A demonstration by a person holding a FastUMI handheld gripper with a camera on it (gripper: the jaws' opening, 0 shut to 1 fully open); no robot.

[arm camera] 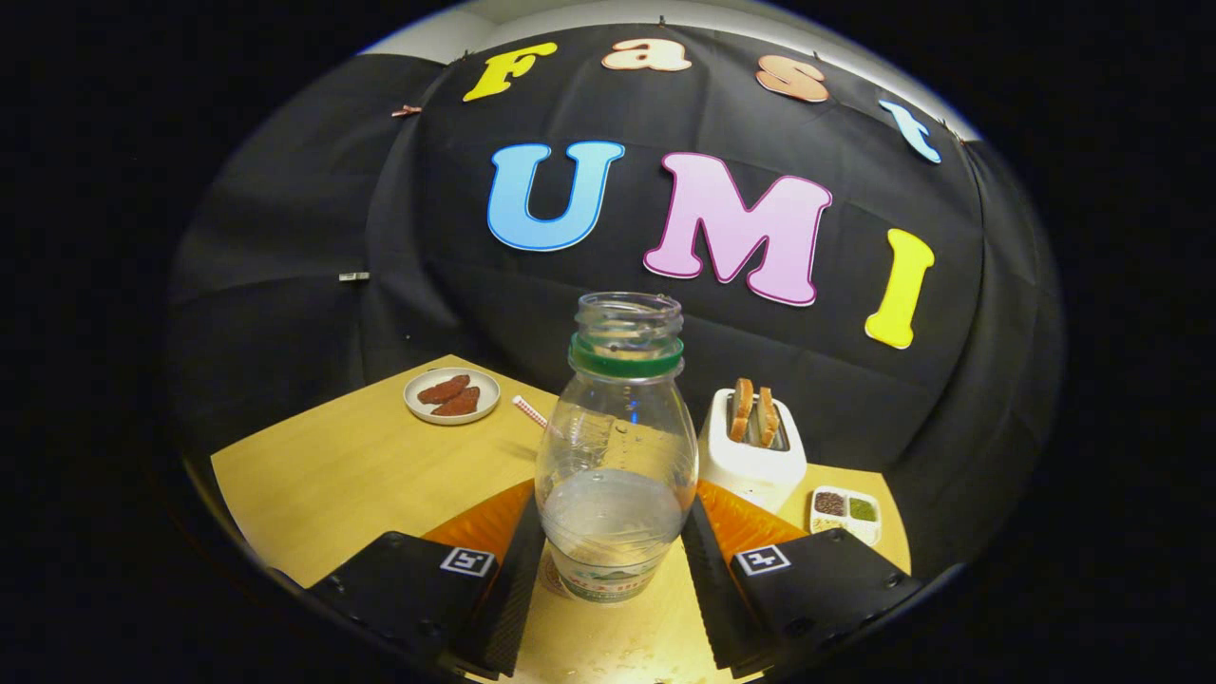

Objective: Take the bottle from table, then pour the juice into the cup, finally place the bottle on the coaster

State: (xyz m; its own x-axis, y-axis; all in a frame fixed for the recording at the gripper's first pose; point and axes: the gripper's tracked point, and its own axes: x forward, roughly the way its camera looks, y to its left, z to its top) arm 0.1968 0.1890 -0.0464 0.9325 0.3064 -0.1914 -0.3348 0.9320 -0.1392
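bottle: clear plastic bottle (616, 456), cap off, green ring at neck, upright, between the two fingers of the tool; clear liquid fills roughly the lower part
bottle base: looks to be at or just above the tabletop (342, 475); contact hidden by fingers, cannot tell if lifted
tool: tool (613, 570) clenched on the bottle, both fingers pressing its lower sides, one each side
cup: not identifiable; a striped straw (529, 410) pokes out from behind the bottle, may belong to it
coaster: orange flat piece (750, 522) behind the fingers and bottle could be the coaster, unsure
plate: small white plate (452, 395) with two brown pieces, far side of tabletop, well apart from bottle
toaster: white toaster (753, 454) with two toast slices, just beyond the bottle to one side
dish: small divided dish (845, 511) with seeds or spices, near toaster
progress: grasp looks done; pour cannot be confirmed, liquid is in bottle; placing on coaster appears left
next: judging by this, lift, tilt over cup, then set down
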